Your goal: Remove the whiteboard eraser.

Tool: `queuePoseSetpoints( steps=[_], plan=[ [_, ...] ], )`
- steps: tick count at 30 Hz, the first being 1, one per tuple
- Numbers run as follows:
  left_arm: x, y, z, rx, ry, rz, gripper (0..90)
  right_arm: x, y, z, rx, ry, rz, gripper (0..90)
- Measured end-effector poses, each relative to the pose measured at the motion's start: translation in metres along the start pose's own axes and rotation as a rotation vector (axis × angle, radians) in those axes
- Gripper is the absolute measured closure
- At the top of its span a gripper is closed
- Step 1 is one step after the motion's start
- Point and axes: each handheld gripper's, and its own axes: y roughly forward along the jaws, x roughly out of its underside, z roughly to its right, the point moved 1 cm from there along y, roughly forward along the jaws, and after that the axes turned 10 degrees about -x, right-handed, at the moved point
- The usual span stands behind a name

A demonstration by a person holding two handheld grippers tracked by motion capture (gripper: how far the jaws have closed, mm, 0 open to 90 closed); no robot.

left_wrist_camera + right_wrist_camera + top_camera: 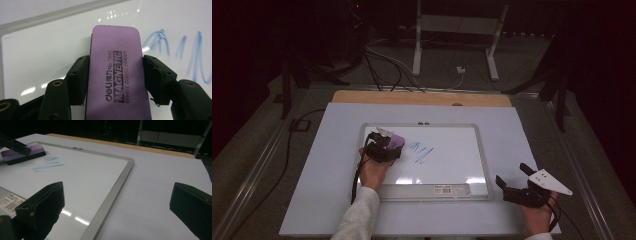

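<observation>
- High view: the left gripper (384,146) presses a purple eraser (396,141) onto the whiteboard (447,165) near its far left corner, just beside the blue scribble (422,152). The right gripper (517,182) rests off the board's near right corner on the table (512,130).
- Left gripper view: both jaws clamp the eraser's long sides.
- Right gripper view: jaws wide apart, holding nothing.

There is one whiteboard (477,150) and one purple eraser (117,75). There are two grippers, left (384,140) and right (514,175).
</observation>
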Motion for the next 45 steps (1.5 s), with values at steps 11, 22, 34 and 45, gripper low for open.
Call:
queuePoseSetpoints(
  steps=[11, 22, 34, 45],
  plan=[
    [0.003, -0.008, 0.029, 0.051, 0.062, 0.001, 42.1, 0.0, 0.001, -0.001, -0.003, -0.001, -0.003, 0.0],
    [0.009, -0.021, 0.09, 0.205, 0.18, 0.012, 42.0, 0.0, 0.001, -0.001, -0.006, -0.003, -0.004, 0.0],
    [0.006, -0.017, 0.064, 0.121, 0.154, 0.006, 42.1, 0.0, -0.001, 0.001, 0.002, 0.001, 0.002, 0.0],
    [0.009, -0.011, 0.017, 0.02, 0.03, -0.01, 42.1, 0.0, -0.001, 0.0, 0.004, 0.003, 0.003, 0.0]
  ],
)
